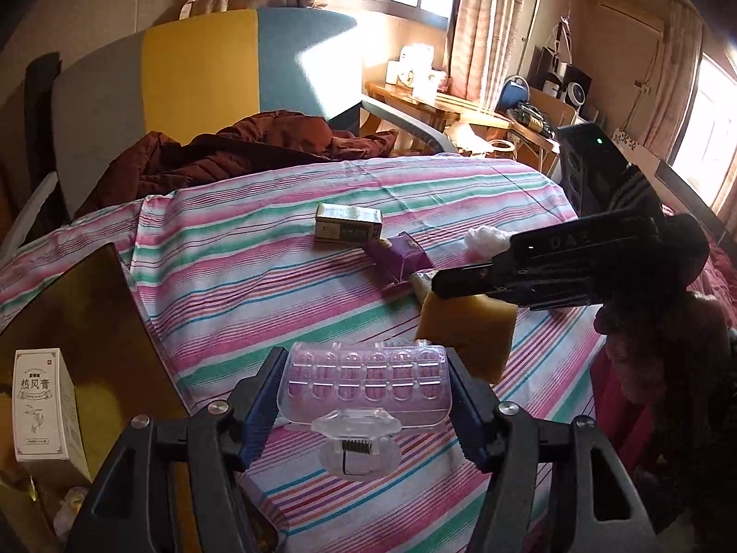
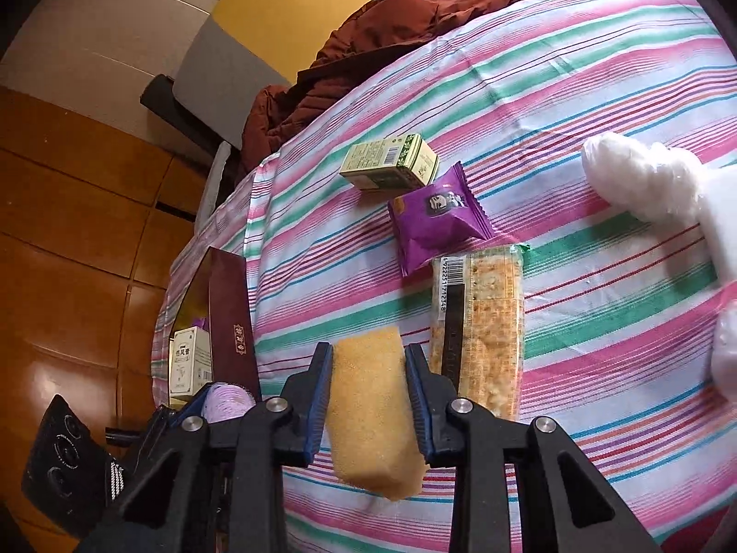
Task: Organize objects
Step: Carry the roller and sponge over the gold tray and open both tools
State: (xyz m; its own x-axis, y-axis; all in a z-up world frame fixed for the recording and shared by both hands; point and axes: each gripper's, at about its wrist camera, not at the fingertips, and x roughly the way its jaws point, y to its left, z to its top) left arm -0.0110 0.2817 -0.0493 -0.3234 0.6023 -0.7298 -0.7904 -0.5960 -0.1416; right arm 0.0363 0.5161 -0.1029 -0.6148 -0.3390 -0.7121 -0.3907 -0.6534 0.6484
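In the left wrist view my left gripper [image 1: 366,375] is shut on a clear plastic case [image 1: 368,387] with rows of small compartments, its pads pressing on the two ends above the striped bedsheet [image 1: 258,276]. In the right wrist view my right gripper [image 2: 368,357] is shut on a yellow sponge [image 2: 371,419], squeezed between the blue pads. The left wrist view shows that sponge [image 1: 465,327] under the right gripper [image 1: 453,295], to the right of the case. A green box [image 2: 391,161], a purple snack packet [image 2: 437,216] and a cracker packet [image 2: 479,322] lie on the sheet ahead.
An open maroon box [image 2: 230,318] at the sheet's left edge holds a white medicine box [image 1: 41,410]. A white plastic bag [image 2: 645,184] lies at the right. A brown jacket [image 1: 230,152] is heaped on the chair [image 1: 198,64] behind. A wooden floor [image 2: 69,230] lies beyond the left edge.
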